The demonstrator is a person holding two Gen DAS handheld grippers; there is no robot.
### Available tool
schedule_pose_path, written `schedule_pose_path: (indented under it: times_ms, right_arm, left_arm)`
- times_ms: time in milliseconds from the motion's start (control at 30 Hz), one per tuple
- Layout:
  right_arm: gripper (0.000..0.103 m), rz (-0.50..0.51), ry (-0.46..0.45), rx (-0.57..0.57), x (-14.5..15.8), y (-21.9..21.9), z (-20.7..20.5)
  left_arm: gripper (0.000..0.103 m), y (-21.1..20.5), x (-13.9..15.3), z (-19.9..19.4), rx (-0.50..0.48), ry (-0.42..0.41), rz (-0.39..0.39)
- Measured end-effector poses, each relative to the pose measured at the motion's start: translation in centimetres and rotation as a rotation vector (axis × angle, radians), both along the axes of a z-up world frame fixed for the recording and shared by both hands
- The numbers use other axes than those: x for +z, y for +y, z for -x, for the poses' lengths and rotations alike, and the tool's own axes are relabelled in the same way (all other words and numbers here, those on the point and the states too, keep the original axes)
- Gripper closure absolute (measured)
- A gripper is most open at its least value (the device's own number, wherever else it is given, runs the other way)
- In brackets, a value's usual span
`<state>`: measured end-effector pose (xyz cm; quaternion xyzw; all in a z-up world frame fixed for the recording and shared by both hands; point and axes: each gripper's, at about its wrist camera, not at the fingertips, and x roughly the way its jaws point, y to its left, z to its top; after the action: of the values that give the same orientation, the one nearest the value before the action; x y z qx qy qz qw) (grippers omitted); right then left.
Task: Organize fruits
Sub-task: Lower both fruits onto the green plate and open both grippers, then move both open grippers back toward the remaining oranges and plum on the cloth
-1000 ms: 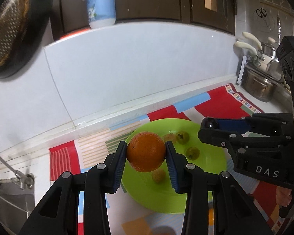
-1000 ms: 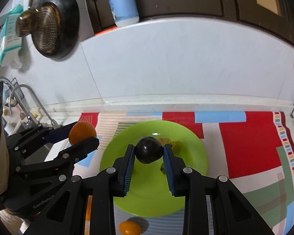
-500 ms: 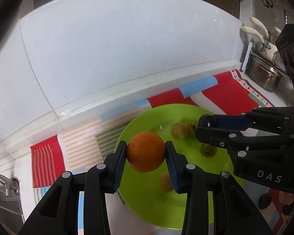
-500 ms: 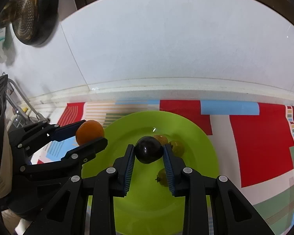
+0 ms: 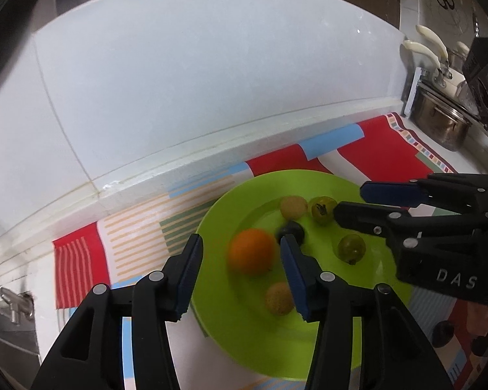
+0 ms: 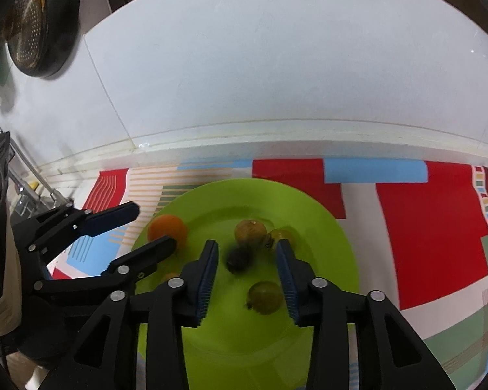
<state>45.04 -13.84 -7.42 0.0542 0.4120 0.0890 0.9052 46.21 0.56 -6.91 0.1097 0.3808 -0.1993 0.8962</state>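
A green plate (image 5: 325, 351) (image 6: 237, 341) lies on a colourful mat. My left gripper (image 5: 240, 260) is open over the plate's left part; the orange (image 5: 252, 255) (image 6: 167, 229), blurred, is free between its fingers. My right gripper (image 6: 247, 263) is open over the plate's middle; the dark plum (image 6: 239, 259) (image 5: 292, 231), blurred, is free between its fingers. Several small yellow-green fruits lie on the plate, one (image 6: 265, 297) near my right finger.
The patterned mat (image 6: 423, 227) runs along a white tiled wall (image 6: 276, 81). A steel pot (image 5: 439, 123) stands at the far right. A sink tap (image 6: 32, 175) is at the left. A dark fruit (image 5: 442, 333) lies on the mat off the plate.
Both grippers have opened over the plate. The orange and the dark plum have left the fingers and appear blurred in motion above or on the plate. Both grippers came lower and closer.
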Motion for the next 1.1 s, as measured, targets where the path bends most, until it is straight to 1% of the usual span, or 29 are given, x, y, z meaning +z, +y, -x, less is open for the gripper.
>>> schedule_pose_path:
  times_ms: [100,167,233,367,400,433,500,567,633,667,733,833,933,1100]
  right_arm:
    - [0.064,-0.009,-0.013,-0.006,0.7,-0.3,1.0]
    - [0.064,-0.006,-0.031,-0.01,1.3,-0.3,1.8]
    - [0.064,0.003,-0.059,-0.007,2.1,-0.3,3.0]
    - [0.064,0.014,-0.108,0.0,3.9,-0.1,5.3]
    - [0.064,0.017,-0.122,-0.001,4.4,-0.1,5.9]
    - [0.059,0.019,-0.133,-0.002,4.7,0.0,6.4]
    - [0.05,0.023,-0.159,-0.013,5.6,-0.1,7.7]
    - [0.048,0.025,-0.183,-0.028,6.3,-0.3,8.9]
    - [0.043,0.026,-0.192,-0.038,6.8,-0.4,9.9]
    - [0.042,0.025,-0.197,-0.042,7.0,-0.5,10.4]
    - [0.04,0.023,-0.206,-0.049,7.3,-0.7,11.5]
    - [0.04,0.018,-0.217,-0.06,7.5,-1.1,13.0]
    - [0.037,0.009,-0.221,-0.08,7.5,-1.7,14.3]
    - [0.037,0.024,-0.231,-0.1,7.5,-2.2,16.5]
  left_arm:
    - [0.049,0.3,1.0,1.1,0.02,-0.026,-0.007]
    - [0.049,0.5,1.8,2.1,0.023,-0.039,-0.004]
    - [0.044,0.7,2.6,3.0,0.025,-0.056,-0.001]
    - [0.04,0.7,4.5,5.1,0.032,-0.095,0.014]
    - [0.036,0.8,5.0,5.7,0.036,-0.103,0.017]
    - [0.033,0.9,5.5,6.2,0.042,-0.113,0.022]
    - [0.03,1.0,6.2,7.2,0.05,-0.13,0.029]
    - [0.027,1.1,6.9,8.3,0.061,-0.143,0.032]
    - [0.025,1.2,7.5,9.4,0.061,-0.152,0.041]
    - [0.023,1.2,7.7,9.9,0.061,-0.157,0.042]
    - [0.016,1.1,8.1,11.1,0.063,-0.174,0.043]
    - [0.012,1.0,8.6,12.8,0.065,-0.196,0.042]
    - [0.01,0.8,8.6,13.9,0.068,-0.207,0.039]
    - [0.007,0.2,8.6,15.9,0.05,-0.226,0.026]
